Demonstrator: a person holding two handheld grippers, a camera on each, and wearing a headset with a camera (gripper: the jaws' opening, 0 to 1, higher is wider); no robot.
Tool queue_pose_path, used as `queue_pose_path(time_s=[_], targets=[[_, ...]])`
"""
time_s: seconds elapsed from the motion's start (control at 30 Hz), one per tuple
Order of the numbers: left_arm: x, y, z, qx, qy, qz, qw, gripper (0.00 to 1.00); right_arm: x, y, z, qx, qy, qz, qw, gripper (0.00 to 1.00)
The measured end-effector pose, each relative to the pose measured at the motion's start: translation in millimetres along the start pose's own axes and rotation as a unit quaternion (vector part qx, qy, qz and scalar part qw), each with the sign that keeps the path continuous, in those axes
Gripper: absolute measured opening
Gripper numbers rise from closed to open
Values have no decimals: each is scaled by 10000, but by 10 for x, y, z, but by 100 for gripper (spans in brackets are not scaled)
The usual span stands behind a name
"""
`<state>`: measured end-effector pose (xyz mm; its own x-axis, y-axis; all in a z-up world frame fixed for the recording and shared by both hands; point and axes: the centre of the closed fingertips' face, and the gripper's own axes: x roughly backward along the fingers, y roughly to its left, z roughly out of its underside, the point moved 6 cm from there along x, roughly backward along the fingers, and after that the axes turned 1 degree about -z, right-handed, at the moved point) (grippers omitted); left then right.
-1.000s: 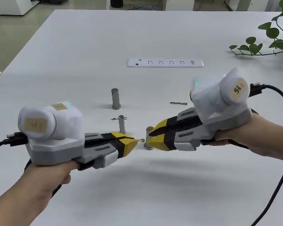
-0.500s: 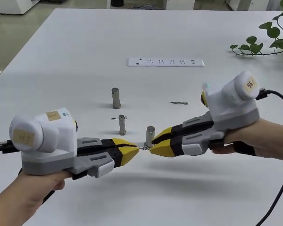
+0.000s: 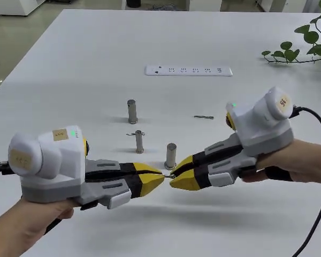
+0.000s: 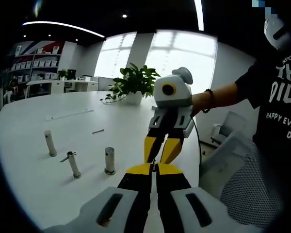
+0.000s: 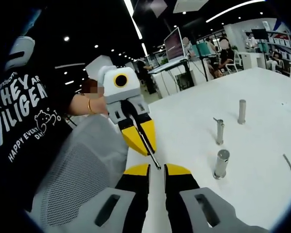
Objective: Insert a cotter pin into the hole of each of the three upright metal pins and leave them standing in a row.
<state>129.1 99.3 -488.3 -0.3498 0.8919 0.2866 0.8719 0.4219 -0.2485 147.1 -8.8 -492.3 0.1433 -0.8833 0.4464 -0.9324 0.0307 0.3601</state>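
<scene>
Three metal pins stand upright on the white table: the far pin [image 3: 131,111], the middle pin [image 3: 139,141] with a cotter pin through its top, and the near pin [image 3: 171,156]. My left gripper [image 3: 161,178] is shut on a thin cotter pin [image 3: 168,174], held just in front of the near pin. My right gripper [image 3: 173,178] meets it tip to tip. Its jaws stand slightly apart around the pin's free end [image 5: 157,165]. A loose cotter pin [image 3: 203,116] lies to the right of the far pin.
A white power strip [image 3: 188,70] lies at the back of the table [image 3: 69,64]. Plant leaves [image 3: 305,43] reach in at the back right. A black cable [image 3: 315,123] trails from the right gripper. People sit at desks far behind in the right gripper view.
Both grippers have come down and towards me, off the near pin, which now stands uncovered. Their tips have closed in on each other with the cotter pin between them.
</scene>
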Motion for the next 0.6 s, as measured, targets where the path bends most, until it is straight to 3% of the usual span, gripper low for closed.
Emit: queue_pose_path(time_s=[0.47,0.6], targets=[[-25,-52,1,-16,-10,199,9998,0,-19,40,-1,301,164,-150,9993,0],[-27,-61,7,31,1,201,9998,0,-19,52,-1,653,316,-132,9973,0]])
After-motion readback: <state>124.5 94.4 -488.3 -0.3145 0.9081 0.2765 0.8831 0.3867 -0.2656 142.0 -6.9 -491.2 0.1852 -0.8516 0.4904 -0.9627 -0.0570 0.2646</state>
